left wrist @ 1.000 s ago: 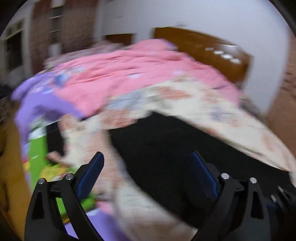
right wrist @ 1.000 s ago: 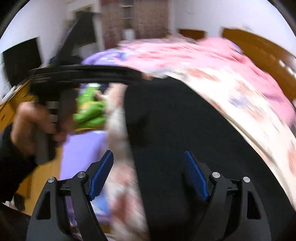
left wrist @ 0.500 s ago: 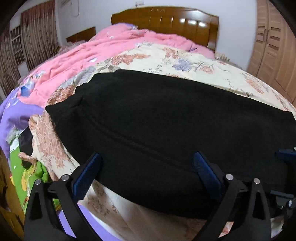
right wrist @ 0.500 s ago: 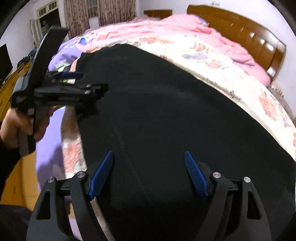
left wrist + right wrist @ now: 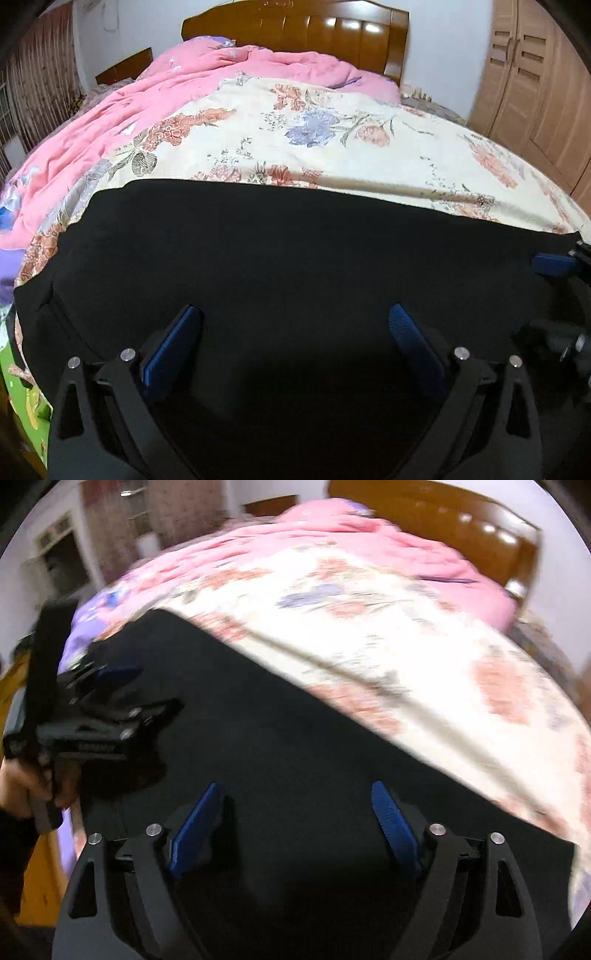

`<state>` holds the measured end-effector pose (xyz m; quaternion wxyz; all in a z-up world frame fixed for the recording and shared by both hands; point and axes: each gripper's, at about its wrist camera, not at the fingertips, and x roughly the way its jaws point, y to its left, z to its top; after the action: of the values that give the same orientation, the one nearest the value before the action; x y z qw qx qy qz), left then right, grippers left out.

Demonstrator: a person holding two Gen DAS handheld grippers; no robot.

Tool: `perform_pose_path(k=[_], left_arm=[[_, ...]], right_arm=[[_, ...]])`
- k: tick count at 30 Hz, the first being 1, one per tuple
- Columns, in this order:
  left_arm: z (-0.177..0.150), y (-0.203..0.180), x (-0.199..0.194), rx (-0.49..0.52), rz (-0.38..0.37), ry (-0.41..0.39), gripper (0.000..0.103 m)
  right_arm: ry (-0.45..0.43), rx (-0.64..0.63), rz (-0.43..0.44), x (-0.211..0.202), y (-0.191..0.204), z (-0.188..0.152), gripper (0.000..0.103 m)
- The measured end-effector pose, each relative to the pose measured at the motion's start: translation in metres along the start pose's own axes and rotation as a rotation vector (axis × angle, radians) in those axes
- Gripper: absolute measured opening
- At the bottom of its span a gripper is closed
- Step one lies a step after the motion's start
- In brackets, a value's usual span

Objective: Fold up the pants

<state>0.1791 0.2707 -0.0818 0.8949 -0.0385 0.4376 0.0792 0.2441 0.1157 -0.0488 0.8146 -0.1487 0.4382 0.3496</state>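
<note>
Black fabric fills the lower half of both wrist views: the pants [image 5: 280, 266] lie spread flat across the near part of the bed [image 5: 369, 155], on a cream bedspread [image 5: 332, 147] printed with flowers. Past the jaws of the left gripper [image 5: 293, 332], the pants stretch from one side of the view to the other, and their far edge runs straight across the bedspread. A seam or pocket line shows in the cloth beyond and outside the left-hand jaw. The left gripper's jaws stand spread wide, the blue pads [image 5: 171, 345] well apart, with only flat cloth showing in the gap and nothing pinched.

The right gripper [image 5: 301, 812] hangs over the same garment, its jaws opening; black cloth lies under the gap, but the pads do not press on it. This view is blurred. Off to the left-hand jaw's side, a hand [image 5: 26, 779] grips the handle of the other gripper, which is over the pants near their edge.

Beyond the jaws in both views, a rumpled pink quilt [image 5: 166, 96] is heaped on the far part of the bed, against a wooden headboard [image 5: 306, 26]. A wooden wardrobe [image 5: 535, 74] stands far out to the right-hand jaw's side in the left view.
</note>
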Motion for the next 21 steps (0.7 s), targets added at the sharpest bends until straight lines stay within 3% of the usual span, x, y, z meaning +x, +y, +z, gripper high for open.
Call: perform_pose_path(k=[2,4,6,8,10,12,13,16,18,21], left_arm=[[-0.002,-0.002,0.000,0.015,0.008,-0.015,0.102],[-0.002,-0.003,0.003,0.009,0.003,-0.010,0.102],[-0.002,-0.001,0.004,0.009,0.001,-0.011,0.102],[-0.002,0.000,0.004,0.008,-0.003,-0.019,0.102],[-0.002,0.000,0.004,0.006,0.003,-0.012,0.102],[0.002,-0.006,-0.013,-0.018,0.100,-0.007,0.096],[0.003,-0.012,-0.027,-0.008,0.102,-0.043,0.096],[0.015,-0.045,-0.067,0.060,-0.068,-0.111,0.097],[0.025,-0.093,-0.077,0.166,-0.249,-0.081,0.099],[0.033,-0.177,-0.074,0.320,-0.405,-0.047,0.099]], right_arm=[[-0.042,-0.008,-0.018,-0.008,-0.007,-0.001,0.088],[0.014,0.040,-0.080,0.009,-0.029,-0.005,0.089],[-0.021,0.039,-0.068,0.008,-0.040,-0.011,0.088],[-0.010,0.060,-0.114,-0.007,-0.041,-0.009,0.088],[-0.065,0.073,-0.131,-0.032,-0.038,-0.014,0.088],[-0.075,0.066,-0.126,-0.052,-0.038,-0.027,0.088],[-0.076,0.058,-0.157,-0.066,-0.046,-0.044,0.088],[-0.067,0.102,-0.221,-0.099,-0.073,-0.092,0.088],[-0.052,0.159,-0.270,-0.113,-0.090,-0.122,0.088],[-0.026,0.301,-0.376,-0.137,-0.134,-0.168,0.088]])
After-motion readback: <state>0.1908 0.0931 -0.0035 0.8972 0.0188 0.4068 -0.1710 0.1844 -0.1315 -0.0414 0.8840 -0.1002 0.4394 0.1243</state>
